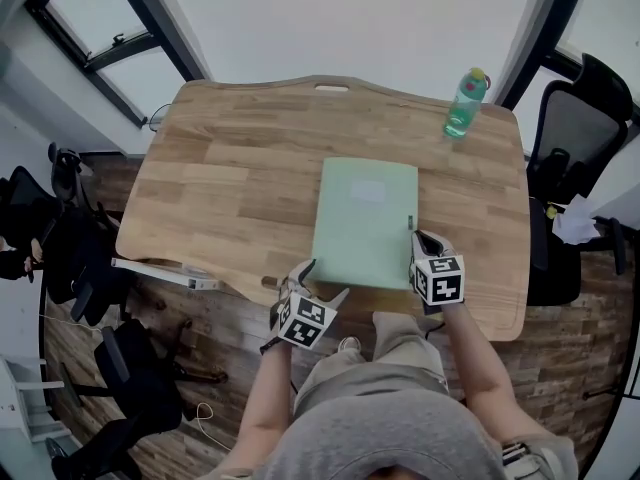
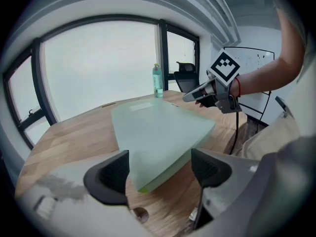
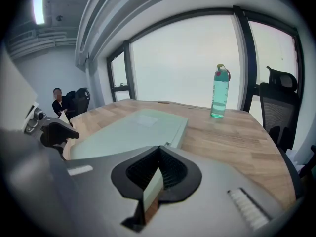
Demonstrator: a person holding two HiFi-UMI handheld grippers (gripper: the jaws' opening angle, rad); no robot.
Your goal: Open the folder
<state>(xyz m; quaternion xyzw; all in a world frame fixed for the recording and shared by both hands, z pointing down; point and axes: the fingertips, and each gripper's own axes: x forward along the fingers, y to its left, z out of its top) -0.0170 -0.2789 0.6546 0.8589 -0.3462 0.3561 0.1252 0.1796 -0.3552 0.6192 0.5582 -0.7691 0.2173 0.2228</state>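
Observation:
A pale green folder (image 1: 365,223) lies shut and flat in the middle of the wooden table (image 1: 230,178). My left gripper (image 1: 320,280) is at the folder's near left corner with its jaws wide open. In the left gripper view that corner (image 2: 148,177) sits between the left gripper's (image 2: 160,169) pads without touching them. My right gripper (image 1: 420,240) is over the folder's near right edge. Its fingertips (image 3: 158,154) meet, and a sliver of folder and table shows through the gap behind them. I see nothing held.
A green water bottle (image 1: 465,103) stands at the table's far right corner. A black office chair (image 1: 575,128) is to the right of the table and more chairs (image 1: 60,238) to the left. The table's near edge runs just under both grippers.

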